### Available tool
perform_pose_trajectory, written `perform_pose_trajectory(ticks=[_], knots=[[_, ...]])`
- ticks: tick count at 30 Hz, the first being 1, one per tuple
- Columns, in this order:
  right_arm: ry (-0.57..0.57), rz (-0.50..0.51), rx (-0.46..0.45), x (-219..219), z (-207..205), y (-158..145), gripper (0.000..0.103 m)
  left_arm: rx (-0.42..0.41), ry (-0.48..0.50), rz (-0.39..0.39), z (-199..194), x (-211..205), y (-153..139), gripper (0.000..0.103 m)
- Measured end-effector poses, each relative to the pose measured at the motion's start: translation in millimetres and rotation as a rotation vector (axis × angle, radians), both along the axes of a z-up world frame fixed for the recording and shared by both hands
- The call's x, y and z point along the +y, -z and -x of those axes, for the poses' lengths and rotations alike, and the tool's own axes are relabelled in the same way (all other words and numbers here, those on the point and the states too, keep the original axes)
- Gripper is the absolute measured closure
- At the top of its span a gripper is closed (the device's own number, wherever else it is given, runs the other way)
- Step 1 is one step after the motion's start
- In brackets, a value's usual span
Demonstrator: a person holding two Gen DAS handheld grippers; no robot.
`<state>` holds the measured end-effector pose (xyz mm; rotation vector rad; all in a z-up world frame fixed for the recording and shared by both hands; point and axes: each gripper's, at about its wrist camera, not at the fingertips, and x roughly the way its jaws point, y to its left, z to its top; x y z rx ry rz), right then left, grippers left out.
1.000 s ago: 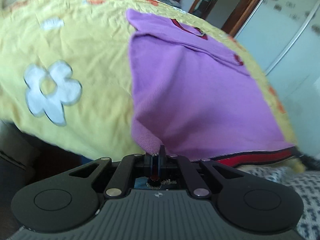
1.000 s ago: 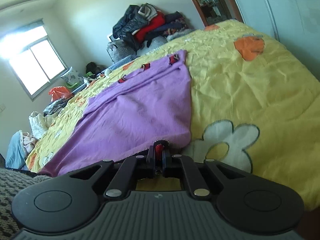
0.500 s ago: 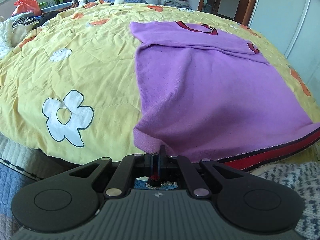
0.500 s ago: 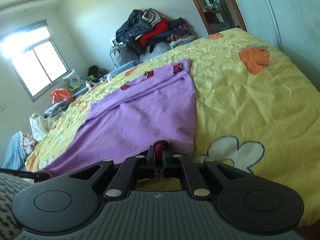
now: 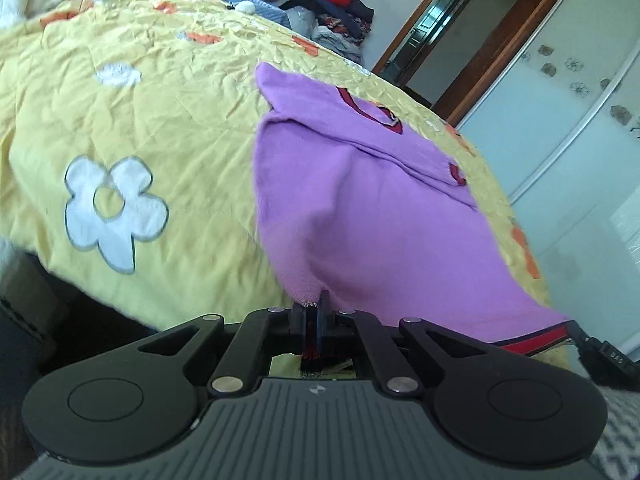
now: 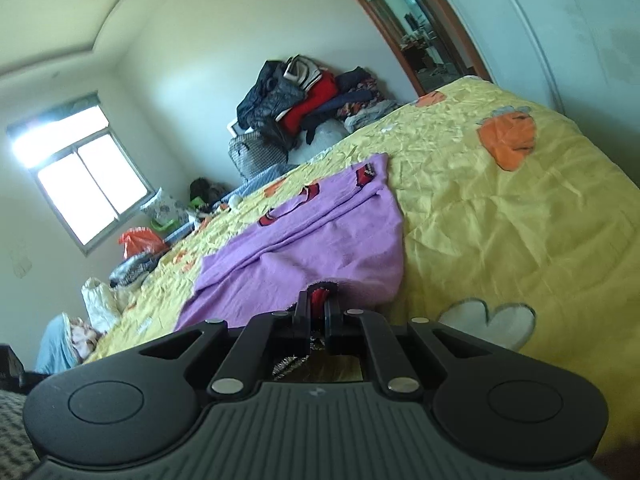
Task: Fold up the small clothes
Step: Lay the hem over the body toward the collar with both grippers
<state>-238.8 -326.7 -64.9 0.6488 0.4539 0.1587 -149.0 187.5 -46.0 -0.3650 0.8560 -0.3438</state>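
Observation:
A purple sweater (image 5: 372, 208) with red and black trim lies on a yellow flowered bedspread (image 5: 140, 120). My left gripper (image 5: 314, 304) is shut on the sweater's near left hem corner and holds it lifted, so the cloth bulges upward. My right gripper (image 6: 318, 300) is shut on the near right hem corner of the sweater (image 6: 320, 240), pinching the red trim. The sleeves are folded across the far part of the sweater. The hem sags between the two grippers.
A pile of dark and red clothes (image 6: 304, 100) is stacked at the far end of the bed (image 6: 520, 220). A doorway (image 5: 424, 48) and white wardrobe doors (image 5: 568, 92) stand to the right. Bags and bedding (image 6: 136, 248) lie under the window.
Both grippers have risen and moved forward with the hem corners. The near part of the sweater has lifted off the bed and bunches toward the sleeves.

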Motion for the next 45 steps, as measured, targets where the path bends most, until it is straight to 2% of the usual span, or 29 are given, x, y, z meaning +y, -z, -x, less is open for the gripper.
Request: perform_pose_trajectory(ticks=[5, 11, 12, 14, 17, 21, 23, 26, 28, 29, 30, 31, 34, 36, 39, 44, 45], knots=[[0.015, -0.026, 0.075, -3, 6, 15, 0.098, 0.043, -0.028, 0.036, 11, 7, 10, 0.1], [0.0, -0.035, 0.081, -6, -5, 27, 0.098, 0.071, -0.011, 0.106, -1, 14, 25, 0.1], [-0.023, -0.047, 0.085, -5, -7, 29, 0.098, 0.065, 0.026, 0.132, -2, 13, 27, 0.1], [-0.029, -0.044, 0.085, -3, -9, 30, 0.097, 0.057, 0.033, 0.155, -3, 12, 31, 0.1], [-0.038, -0.063, 0.089, -1, -10, 31, 0.095, 0.101, 0.051, 0.229, -7, 13, 41, 0.097], [-0.047, -0.055, 0.094, 2, -11, 31, 0.094, 0.141, 0.034, 0.273, -9, 16, 53, 0.094], [-0.064, -0.073, 0.108, 2, -13, 33, 0.094, 0.18, 0.032, 0.347, -9, 22, 62, 0.094], [-0.074, -0.083, 0.15, 1, -18, 40, 0.085, 0.205, 0.001, 0.4, -7, 30, 72, 0.095], [-0.075, -0.117, 0.159, 0, -19, 45, 0.064, 0.227, 0.01, 0.42, -8, 30, 77, 0.1], [-0.099, -0.131, 0.147, 0, -19, 48, 0.063, 0.224, 0.013, 0.418, -7, 29, 78, 0.101], [-0.115, -0.116, 0.119, 2, -17, 47, 0.088, 0.222, 0.02, 0.418, -7, 29, 78, 0.101], [-0.099, -0.087, 0.098, 5, -15, 44, 0.097, 0.218, 0.02, 0.422, -6, 30, 77, 0.101], [-0.064, -0.12, 0.058, 1, -7, 41, 0.097, 0.181, -0.012, 0.459, -1, 40, 74, 0.101], [-0.037, -0.151, 0.019, -4, 0, 37, 0.097, 0.128, -0.032, 0.502, 6, 52, 67, 0.101], [-0.015, -0.175, -0.021, -9, 6, 29, 0.097, 0.064, -0.033, 0.528, 9, 60, 54, 0.101], [-0.008, -0.266, -0.135, -13, 8, 11, 0.097, 0.027, -0.013, 0.595, 5, 59, 41, 0.101], [-0.009, -0.279, -0.153, -13, 7, 6, 0.097, 0.019, -0.003, 0.584, 3, 57, 38, 0.101]])
